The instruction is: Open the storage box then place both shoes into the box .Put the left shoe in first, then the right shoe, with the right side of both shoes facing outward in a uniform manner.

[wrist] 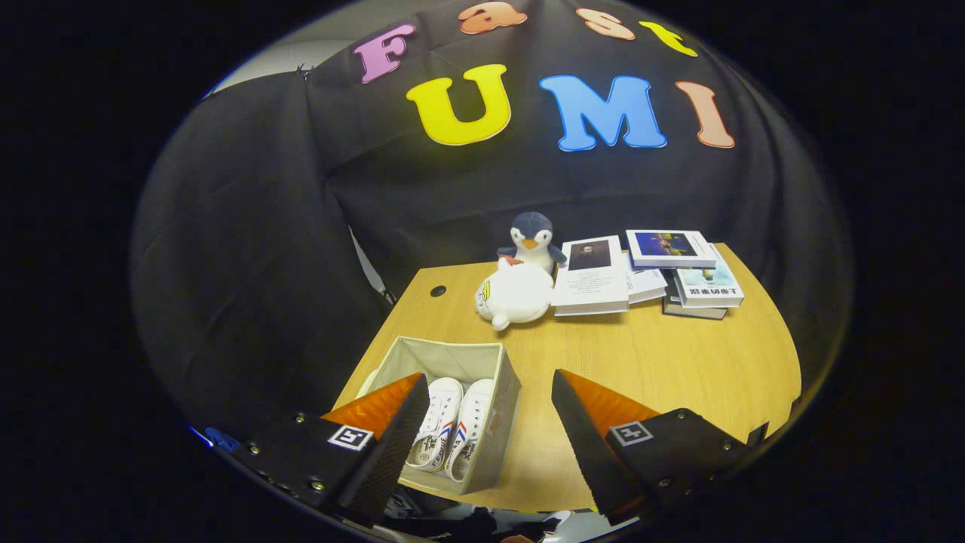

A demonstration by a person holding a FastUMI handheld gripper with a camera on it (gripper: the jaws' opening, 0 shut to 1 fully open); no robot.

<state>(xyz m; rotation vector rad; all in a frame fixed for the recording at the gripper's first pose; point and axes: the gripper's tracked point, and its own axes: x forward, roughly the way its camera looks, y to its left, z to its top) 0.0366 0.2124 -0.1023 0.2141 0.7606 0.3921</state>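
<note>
An open grey fabric storage box [494,422] stands on the wooden table [678,362], near its front left corner. Two white shoes lie side by side inside it, toes pointing away from me: the left-hand shoe [436,426] and the right-hand shoe [469,426], each with red and blue stripes on its side. My gripper [486,437] hangs open above the table's front edge, nothing between its fingers. One finger [392,445] covers the box's left front part. The other finger [588,445] is over bare table to the right of the box.
Beyond the box, at the back of the table, sit a white plush toy [515,296] and a penguin plush [531,240]. Several books [648,275] lie spread to their right. A small round hole [438,290] marks the table's back left.
</note>
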